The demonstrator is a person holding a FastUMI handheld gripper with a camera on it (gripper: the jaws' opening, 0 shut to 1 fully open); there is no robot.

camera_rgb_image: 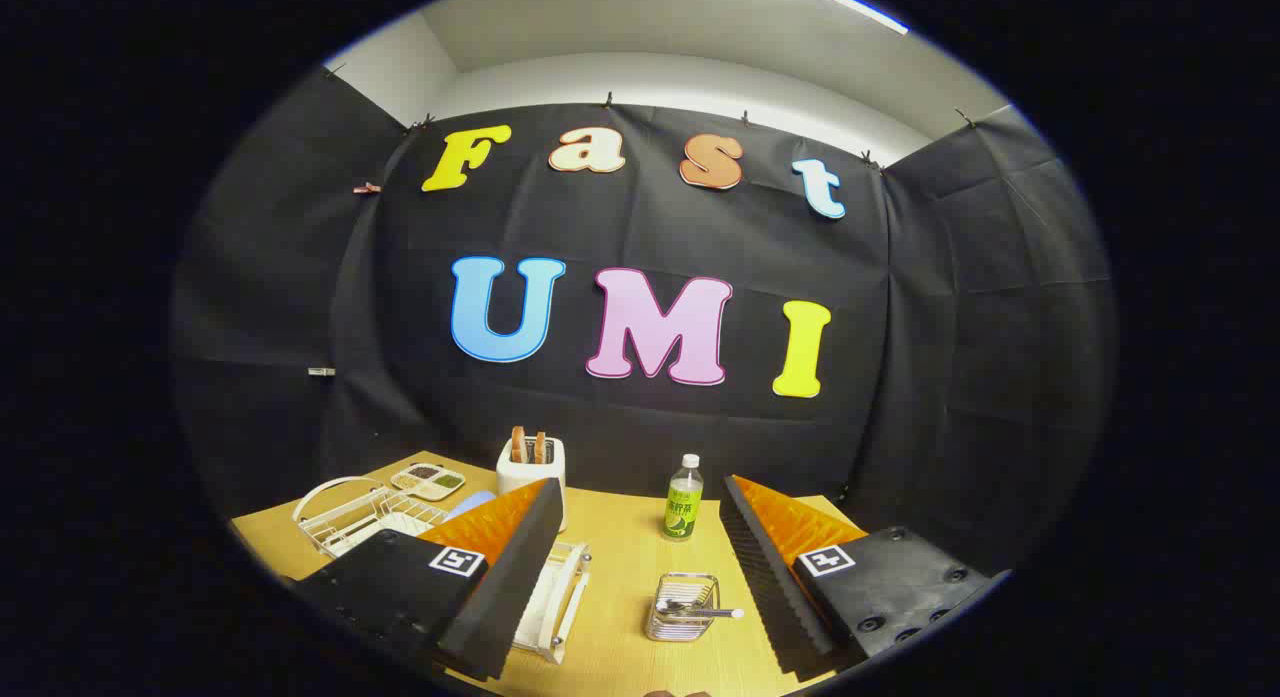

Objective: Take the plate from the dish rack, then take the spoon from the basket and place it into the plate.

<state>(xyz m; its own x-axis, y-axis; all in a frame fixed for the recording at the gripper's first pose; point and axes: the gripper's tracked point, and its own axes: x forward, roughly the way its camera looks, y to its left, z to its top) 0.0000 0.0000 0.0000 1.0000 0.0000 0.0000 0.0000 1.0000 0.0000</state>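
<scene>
Orange-backed and black-ridged, the two fingers of our tongs (640,567) stand wide apart with nothing between them, raised above a pale wooden surface (620,547).

Between the fingers and a little ahead of us we see the small wire basket (682,607), and the spoon (705,611) lies across it with its handle poking out toward the right finger (770,577). The basket sits nearer to the right finger than to the left one (510,577), but touches neither.

Just beside the left finger, and partly hidden behind it, stands the white dish rack (555,602). We see pale upright shapes in it, but with the finger in the way we cannot tell whether one of them is the plate.

Beyond the left finger, farther off, a second white wire rack (345,512) with a hooped handle rests near the edge of the surface. Behind it lies a shallow divided tray (428,481) holding dark and greenish contents. A white toaster (530,464) with two brown slices standing up in it sits just beyond the tip of the left finger. A green-labelled bottle (684,498) with a white cap stands upright between the fingers, well past the basket and near the black cloth wall.
</scene>
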